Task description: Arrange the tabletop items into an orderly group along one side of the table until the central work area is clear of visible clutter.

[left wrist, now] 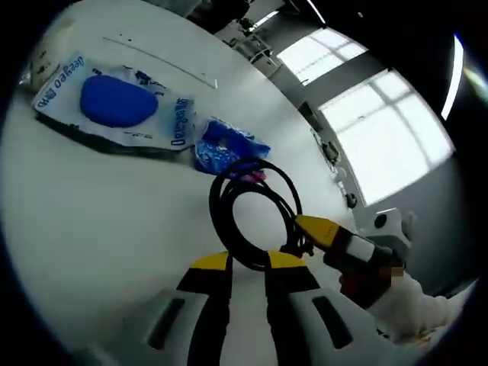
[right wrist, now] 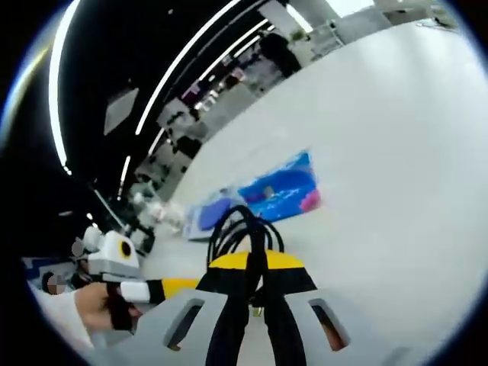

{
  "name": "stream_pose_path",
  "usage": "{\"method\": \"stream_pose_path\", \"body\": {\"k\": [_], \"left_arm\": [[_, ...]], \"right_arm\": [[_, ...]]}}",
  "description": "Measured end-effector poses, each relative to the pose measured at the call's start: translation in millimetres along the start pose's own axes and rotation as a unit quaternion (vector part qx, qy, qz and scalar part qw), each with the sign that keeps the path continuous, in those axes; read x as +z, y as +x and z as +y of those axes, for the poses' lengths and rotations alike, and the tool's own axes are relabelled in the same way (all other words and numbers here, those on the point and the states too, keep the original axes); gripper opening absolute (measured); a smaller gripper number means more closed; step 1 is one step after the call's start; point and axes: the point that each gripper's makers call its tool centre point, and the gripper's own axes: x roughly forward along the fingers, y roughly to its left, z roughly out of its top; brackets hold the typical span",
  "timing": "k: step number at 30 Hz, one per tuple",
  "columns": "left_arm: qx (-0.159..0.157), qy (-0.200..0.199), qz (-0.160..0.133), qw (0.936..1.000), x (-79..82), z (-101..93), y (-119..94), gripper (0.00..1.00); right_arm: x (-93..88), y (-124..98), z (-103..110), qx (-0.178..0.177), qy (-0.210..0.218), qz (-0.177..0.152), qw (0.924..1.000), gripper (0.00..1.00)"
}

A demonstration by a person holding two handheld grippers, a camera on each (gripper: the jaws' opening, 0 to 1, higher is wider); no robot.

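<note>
Across both views, the white worktop [left wrist: 91, 229] spreads wide as the largest surface. Toward its far side in the left gripper view lies the white packet with a blue oval item [left wrist: 114, 103], flat on the worktop, printed lettering along its edges. Just beside it, nearer to me, sits the crumpled blue wrapper [left wrist: 225, 149]; the right gripper view shows the same blue wrapper [right wrist: 278, 187] lying flat with a pink patch at one end.

The coiled black cable [left wrist: 255, 217] rests close in front of my left gripper [left wrist: 248, 263], its far loop reaching the blue wrapper. My left fingers [left wrist: 210, 263] stand slightly apart, yellow tips at the near edge of the coil, gripping nothing.

My right gripper [right wrist: 255, 263] has its fingers [right wrist: 229, 263] clamped on the black cable [right wrist: 248, 229], which passes between the yellow tips and loops upward beyond them. In the left gripper view, this right gripper [left wrist: 324, 232] enters from the right, its yellow tip at the coil's edge.
</note>
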Motion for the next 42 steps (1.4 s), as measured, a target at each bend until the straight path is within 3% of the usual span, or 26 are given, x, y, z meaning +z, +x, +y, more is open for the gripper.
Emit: {"method": "stream_pose_path", "body": {"k": [3,19,27,30,38,42], "left_arm": [[0.009,-0.015,0.006,0.9998,-2.3,6.1,5.0,0.13],[0.020,-0.013,0.023,0.9995,-13.7,14.8,14.0,0.13],[0.030,-0.020,0.025,0.9990,-15.5,20.6,14.3,0.14],[0.043,-0.003,0.028,0.9987,-17.6,25.3,11.7,0.16],[0.035,0.003,0.020,0.9992,-15.9,20.2,5.7,0.17],[0.038,0.016,0.019,0.9990,-16.5,22.0,0.4,0.23]], "right_arm": [[-5.1,4.6,-7.6,-0.013,-0.004,0.012,0.9998,0.03],[-20.9,13.8,-28.6,-0.047,-0.030,0.038,0.9977,0.04],[-24.6,19.2,-28.8,-0.057,-0.036,0.045,0.9967,0.04],[-25.9,18.5,-31.0,-0.064,-0.037,0.049,0.9960,0.05],[-26.4,17.5,-32.0,-0.068,-0.037,0.046,0.9959,0.07],[-22.6,14.8,-31.4,-0.070,-0.070,0.046,0.9940,0.14]]}}
